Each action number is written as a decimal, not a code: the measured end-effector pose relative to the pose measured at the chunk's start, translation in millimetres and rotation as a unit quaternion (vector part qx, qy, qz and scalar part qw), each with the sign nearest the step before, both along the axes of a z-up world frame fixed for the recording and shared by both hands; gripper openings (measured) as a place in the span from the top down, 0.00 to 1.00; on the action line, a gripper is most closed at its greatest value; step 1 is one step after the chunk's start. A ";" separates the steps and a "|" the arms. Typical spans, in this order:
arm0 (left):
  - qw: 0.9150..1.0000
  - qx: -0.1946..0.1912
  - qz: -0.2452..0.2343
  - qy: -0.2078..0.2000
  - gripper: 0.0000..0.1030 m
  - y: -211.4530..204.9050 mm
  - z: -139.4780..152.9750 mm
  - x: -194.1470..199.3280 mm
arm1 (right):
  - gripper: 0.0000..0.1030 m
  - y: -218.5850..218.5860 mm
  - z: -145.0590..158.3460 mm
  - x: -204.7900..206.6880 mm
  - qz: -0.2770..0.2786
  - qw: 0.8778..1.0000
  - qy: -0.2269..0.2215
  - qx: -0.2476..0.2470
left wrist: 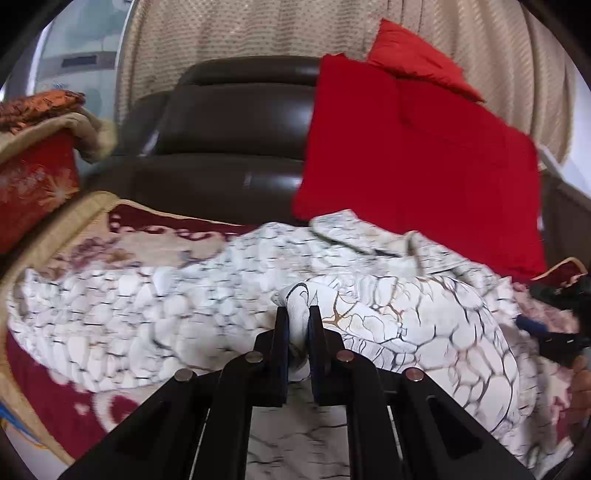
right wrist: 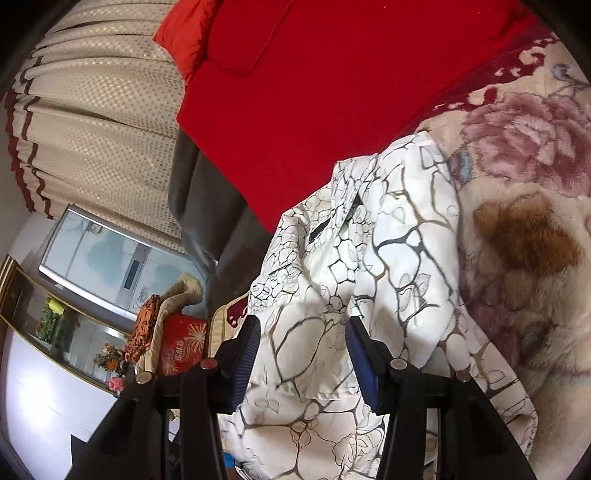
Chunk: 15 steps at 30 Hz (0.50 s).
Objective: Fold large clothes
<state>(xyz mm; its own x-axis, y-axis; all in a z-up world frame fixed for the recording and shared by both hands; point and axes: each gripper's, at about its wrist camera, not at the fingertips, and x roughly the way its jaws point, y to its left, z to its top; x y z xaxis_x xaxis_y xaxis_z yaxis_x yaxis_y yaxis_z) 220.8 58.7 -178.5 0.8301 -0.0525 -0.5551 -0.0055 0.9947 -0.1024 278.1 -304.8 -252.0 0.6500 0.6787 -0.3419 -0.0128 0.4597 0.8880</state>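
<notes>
A large white garment (left wrist: 147,314) with a dark cracked-stone print lies rumpled across a floral blanket (left wrist: 140,243). My left gripper (left wrist: 298,314) is shut on a bunched fold of this garment, and the cloth is pinched between its black fingers and lifted a little. In the right wrist view the same garment (right wrist: 388,240) fills the space in front of my right gripper (right wrist: 303,322). Its blue-padded jaws stand apart and the pads do not visibly press the cloth. The right gripper (left wrist: 554,321) also shows at the right edge of the left wrist view, with a hand below it.
Two red cushions (left wrist: 417,155) lean on a dark leather sofa (left wrist: 229,140) behind the garment. A beige dotted curtain (left wrist: 240,29) hangs behind. A red box (right wrist: 183,349) draped in cloth stands at the blanket's far end, with a white appliance (right wrist: 110,258) beyond.
</notes>
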 end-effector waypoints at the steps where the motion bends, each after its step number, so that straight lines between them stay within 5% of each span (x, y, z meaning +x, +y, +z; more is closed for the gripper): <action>1: 1.000 0.008 0.003 0.005 0.91 0.3 -1.1 1.8 | 0.50 1.2 1.1 0.0 0.002 1.000 -0.002 -0.002; 4: 0.998 0.058 0.029 0.013 0.91 1.1 -4.3 1.3 | 0.50 9.2 4.7 1.6 0.012 1.000 -0.008 -0.016; 9: 0.998 0.054 0.034 0.010 0.91 11.8 -3.1 -16.1 | 0.50 30.4 6.4 4.9 0.036 0.999 -0.006 -0.036; 15: 0.998 0.042 0.042 -0.016 0.82 24.3 6.2 -36.2 | 0.53 49.7 -19.9 16.4 0.036 0.988 0.089 -0.121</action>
